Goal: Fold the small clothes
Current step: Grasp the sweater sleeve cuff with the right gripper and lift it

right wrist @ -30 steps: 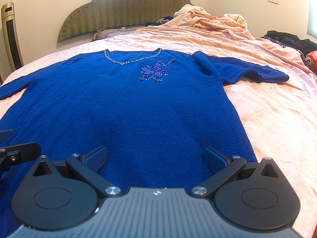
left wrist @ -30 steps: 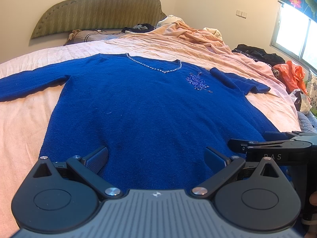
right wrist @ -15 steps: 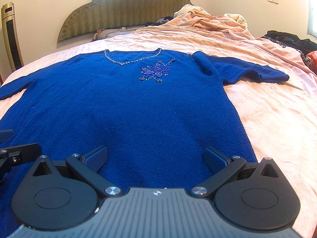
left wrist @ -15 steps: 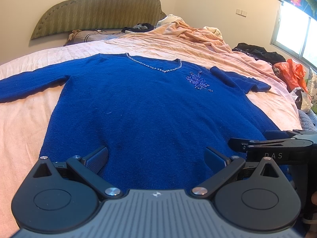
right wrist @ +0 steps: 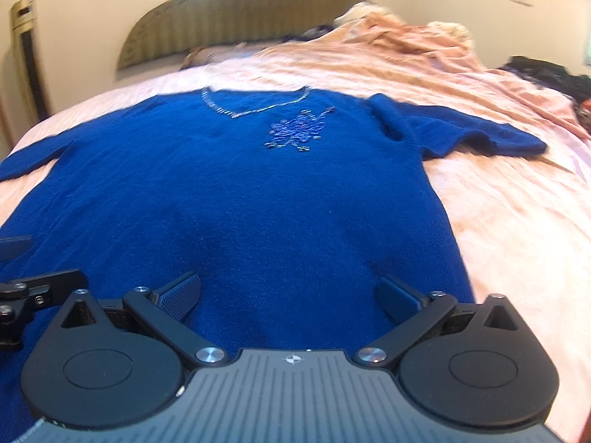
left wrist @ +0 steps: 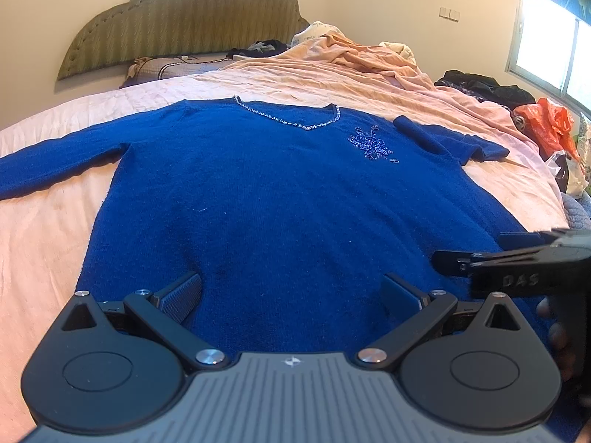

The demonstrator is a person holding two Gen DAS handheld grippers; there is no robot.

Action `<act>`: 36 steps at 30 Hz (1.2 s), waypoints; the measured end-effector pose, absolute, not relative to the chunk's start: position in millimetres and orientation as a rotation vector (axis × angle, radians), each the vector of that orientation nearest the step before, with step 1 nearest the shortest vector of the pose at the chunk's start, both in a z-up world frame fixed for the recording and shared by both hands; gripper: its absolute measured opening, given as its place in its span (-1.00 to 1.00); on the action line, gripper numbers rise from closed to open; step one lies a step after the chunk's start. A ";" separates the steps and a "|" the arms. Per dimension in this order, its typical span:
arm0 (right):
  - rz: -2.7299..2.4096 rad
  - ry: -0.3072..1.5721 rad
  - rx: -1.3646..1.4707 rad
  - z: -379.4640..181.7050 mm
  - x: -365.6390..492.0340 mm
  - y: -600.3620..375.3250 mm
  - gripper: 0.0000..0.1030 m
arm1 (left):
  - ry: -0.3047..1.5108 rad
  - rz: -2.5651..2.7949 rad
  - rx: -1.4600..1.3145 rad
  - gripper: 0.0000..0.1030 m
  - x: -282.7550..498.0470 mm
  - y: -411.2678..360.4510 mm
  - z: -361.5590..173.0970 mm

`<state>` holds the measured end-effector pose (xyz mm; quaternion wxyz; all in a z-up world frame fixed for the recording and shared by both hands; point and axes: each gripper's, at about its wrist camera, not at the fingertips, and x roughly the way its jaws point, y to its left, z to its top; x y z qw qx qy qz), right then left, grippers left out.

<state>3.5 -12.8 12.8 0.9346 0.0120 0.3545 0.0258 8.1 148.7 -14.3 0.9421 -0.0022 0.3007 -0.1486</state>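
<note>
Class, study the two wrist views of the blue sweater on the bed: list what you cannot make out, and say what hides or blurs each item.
- Blue sweater hem: both views, hidden behind each gripper's own body.
- End of one sleeve: left wrist view, cut off by the frame edge.
- Beaded motif: right wrist view, smeared by motion blur.
- Right gripper: left wrist view, mostly cut off at the edge.

The whole right wrist view is smeared by motion blur, so the beadwork (right wrist: 295, 131) on the blue sweater (right wrist: 236, 199) reads only as streaks. The sweater's hem is hidden behind both gripper bodies. Its left sleeve (left wrist: 55, 170) runs off the left edge of the left wrist view. The right gripper (left wrist: 476, 254) is cut off at that view's right edge, and the hand (left wrist: 554, 328) holding it barely shows
</note>
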 end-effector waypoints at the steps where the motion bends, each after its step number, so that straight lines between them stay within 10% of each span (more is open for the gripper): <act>1: 0.076 0.703 0.040 21.4 2.6 -20.5 0.98 | 0.613 -0.303 -0.006 1.00 7.8 147.5 -13.8; 6: 0.080 0.379 0.288 74.4 -3.8 -110.2 1.00 | 0.609 -0.312 -0.026 1.00 7.6 149.9 -13.0; 15: -0.127 0.447 1.087 35.8 107.1 -337.7 0.70 | 0.603 -0.320 -0.047 1.00 7.5 153.6 -13.1; 30: -0.033 0.540 1.149 -9.4 155.5 -344.1 0.47 | 0.587 -0.347 -0.128 1.00 7.7 163.7 -12.1; 36: -0.068 0.553 1.122 -12.7 159.6 -337.5 -0.15 | 0.585 -0.351 -0.140 1.00 7.5 165.5 -12.7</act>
